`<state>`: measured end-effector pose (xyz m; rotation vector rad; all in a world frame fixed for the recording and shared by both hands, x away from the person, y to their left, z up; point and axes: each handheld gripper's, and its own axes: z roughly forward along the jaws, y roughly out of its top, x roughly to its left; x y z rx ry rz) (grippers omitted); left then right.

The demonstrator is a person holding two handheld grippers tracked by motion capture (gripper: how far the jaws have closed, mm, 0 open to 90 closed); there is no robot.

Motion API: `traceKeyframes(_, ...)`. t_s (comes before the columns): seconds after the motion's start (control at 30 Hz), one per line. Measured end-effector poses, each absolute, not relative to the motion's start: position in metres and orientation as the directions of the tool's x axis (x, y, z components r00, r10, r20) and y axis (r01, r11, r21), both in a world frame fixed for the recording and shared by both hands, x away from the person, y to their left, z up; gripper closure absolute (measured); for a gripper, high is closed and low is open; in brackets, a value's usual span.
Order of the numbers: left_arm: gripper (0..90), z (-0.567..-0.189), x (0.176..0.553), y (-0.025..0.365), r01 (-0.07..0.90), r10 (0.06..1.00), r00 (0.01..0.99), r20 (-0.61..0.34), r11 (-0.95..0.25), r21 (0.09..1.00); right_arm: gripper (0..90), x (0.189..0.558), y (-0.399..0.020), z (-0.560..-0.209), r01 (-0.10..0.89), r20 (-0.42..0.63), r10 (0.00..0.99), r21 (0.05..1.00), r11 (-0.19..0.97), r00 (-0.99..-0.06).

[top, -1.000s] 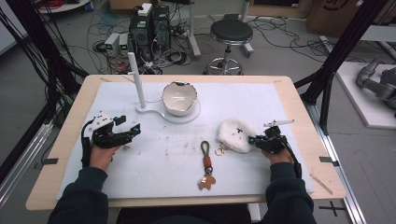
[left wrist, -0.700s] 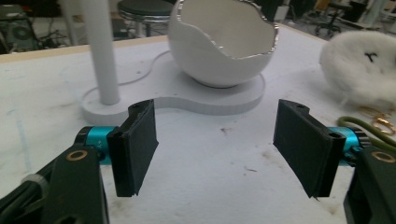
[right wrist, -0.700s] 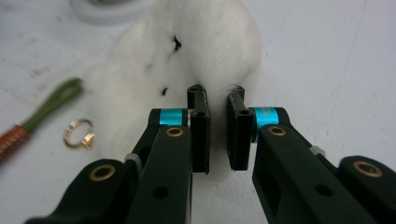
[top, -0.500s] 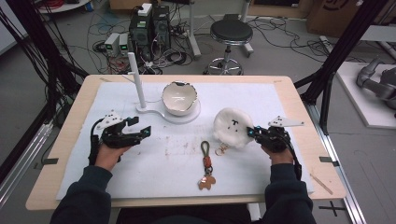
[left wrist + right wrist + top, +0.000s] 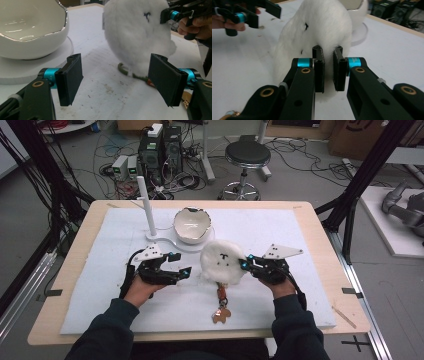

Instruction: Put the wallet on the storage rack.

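Our right gripper (image 5: pixel 243 265) pinches the white plush keychain (image 5: pixel 222 261) at frame center; left gripper (image 5: pixel 186 270) gapes wide, holding nothing.

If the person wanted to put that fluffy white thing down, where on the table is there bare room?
The widest bare stretch of the white mat lies right of the egg-shaped white bowl, toward the table's far right corner. Another bare strip runs along the left edge, left of the left gripper. The middle is crowded: the right gripper holds the fluffy toy above the keychain, near the white post.
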<state>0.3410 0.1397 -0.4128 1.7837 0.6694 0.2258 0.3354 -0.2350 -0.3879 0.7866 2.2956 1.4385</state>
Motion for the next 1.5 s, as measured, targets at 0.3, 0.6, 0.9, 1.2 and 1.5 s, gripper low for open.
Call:
traceKeyframes(0.3, 30.9, -0.415, 0.342, 0.137, 0.335, 0.500, 0.840, -0.211, -0.174, 0.926, 83.0, 0.331, -0.207, -0.389, 0.195, -0.023, 0.486, 0.899, 0.391, -0.873)
traceKeyframes(0.6, 73.4, -0.411, 0.340, 0.138, 0.312, 0.446, 0.868, -0.217, -0.151, 0.938, 80.7, 0.333, -0.193, -0.390, 0.199, -0.001, 0.457, 0.900, 0.389, -0.889)
traceKeyframes(0.9, 77.2, -0.403, 0.337, 0.151, 0.240, 0.475, 0.859, -0.192, -0.042, 0.970, 46.0, 0.345, -0.197, -0.403, 0.370, 0.183, 0.503, 0.879, 0.301, -0.844)
traceKeyframes(1.2, 75.4, -0.408, 0.338, 0.148, 0.270, 0.469, 0.860, -0.201, -0.084, 0.959, 75.5, 0.346, -0.192, -0.406, 0.368, 0.195, 0.452, 0.868, 0.334, -0.870)
traceKeyframes(1.5, 46.1, -0.411, 0.341, 0.141, 0.297, 0.542, 0.829, -0.136, -0.221, 0.929, 78.9, 0.338, -0.195, -0.396, 0.243, 0.007, 0.496, 0.877, 0.414, -0.868)
